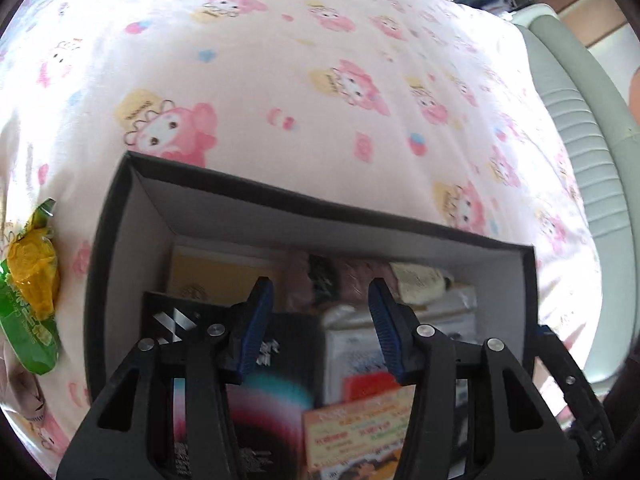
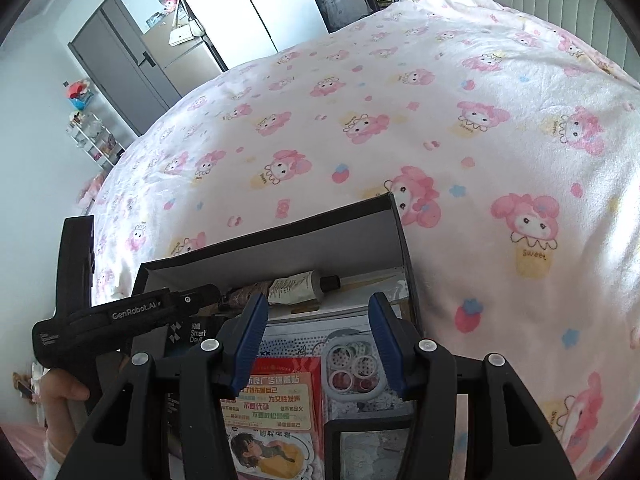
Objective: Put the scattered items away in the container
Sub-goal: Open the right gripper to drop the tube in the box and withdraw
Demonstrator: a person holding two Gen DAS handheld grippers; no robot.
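Two tongs are held over the open box (image 1: 120, 216), which sits on a bed under a pink cartoon-print blanket (image 1: 320, 80). The left tongs (image 1: 320, 328) stand with their blue pads apart and nothing between them; the picture is blurred at the bottom, so fine detail inside the box is hard to read. The right tongs (image 2: 318, 340) are likewise spread wide and grip nothing. From the right wrist view the left tongs (image 2: 120, 316) are seen reaching in over the left side of the box (image 2: 396, 232), carried by a hand (image 2: 60, 392).

Inside the box several things are already stowed: a tube with a dark cap (image 2: 304, 284) along the far wall, a sticker sheet (image 2: 276, 400) printed in red and green, a packet of small rings (image 2: 352, 368), and a black carton (image 1: 176, 316) at the left. One item is seen outside: a green and yellow snack bag (image 1: 32, 280) lying on the blanket just beside the left wall of the box.

The task is judged to be far along, with the step in hand appearing to be between placements, since both tongs are empty. The next move is judged to call for the left tongs to be swung out over the left wall, lowered onto the snack bag, and closed gently on the crinkly wrapper, which could slip or crumple.
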